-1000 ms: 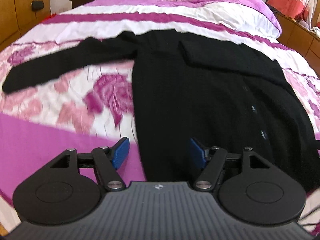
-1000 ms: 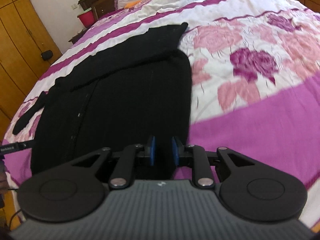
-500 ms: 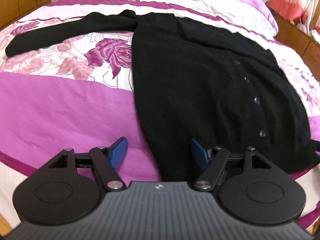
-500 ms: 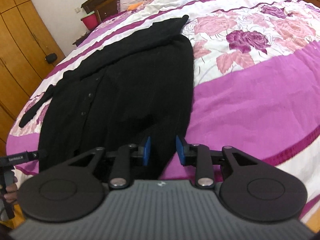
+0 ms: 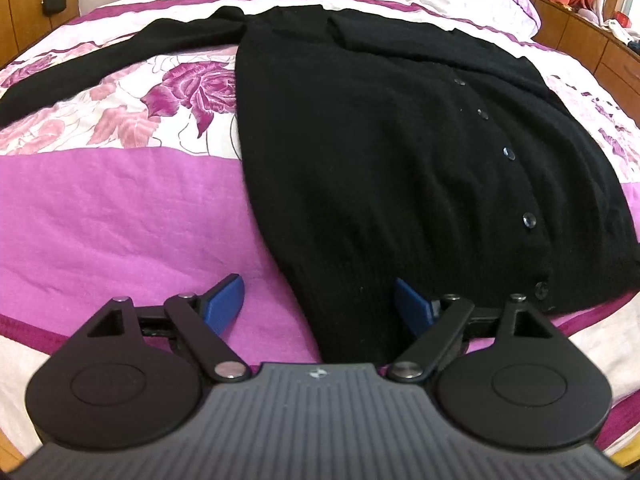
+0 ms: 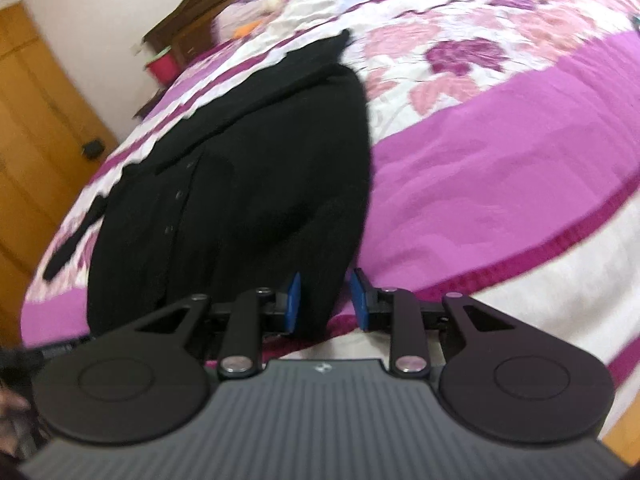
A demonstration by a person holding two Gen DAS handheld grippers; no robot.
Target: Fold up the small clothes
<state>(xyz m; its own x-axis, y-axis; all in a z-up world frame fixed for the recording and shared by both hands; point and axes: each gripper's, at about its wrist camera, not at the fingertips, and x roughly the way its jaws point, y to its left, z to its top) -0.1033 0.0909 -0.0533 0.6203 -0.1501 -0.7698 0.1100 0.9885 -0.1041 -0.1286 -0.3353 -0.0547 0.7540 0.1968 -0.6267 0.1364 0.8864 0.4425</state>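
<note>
One black cardigan (image 5: 380,152) spread flat on the bed (image 5: 120,208), six buttons visible, left gripper (image 5: 318,304) fingers released wide over its hem corner, right gripper (image 6: 325,300) fingers parted around the opposite hem corner.

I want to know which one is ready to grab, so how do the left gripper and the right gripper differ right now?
The left gripper is spread wide, while the right gripper has a much narrower gap.

The left gripper straddles the black cardigan at its left hem edge, with one finger over the bedspread; the right gripper frames the cardigan's right hem corner.

Both have blue pads, sit low at the hem, and grip nothing yet.
</note>
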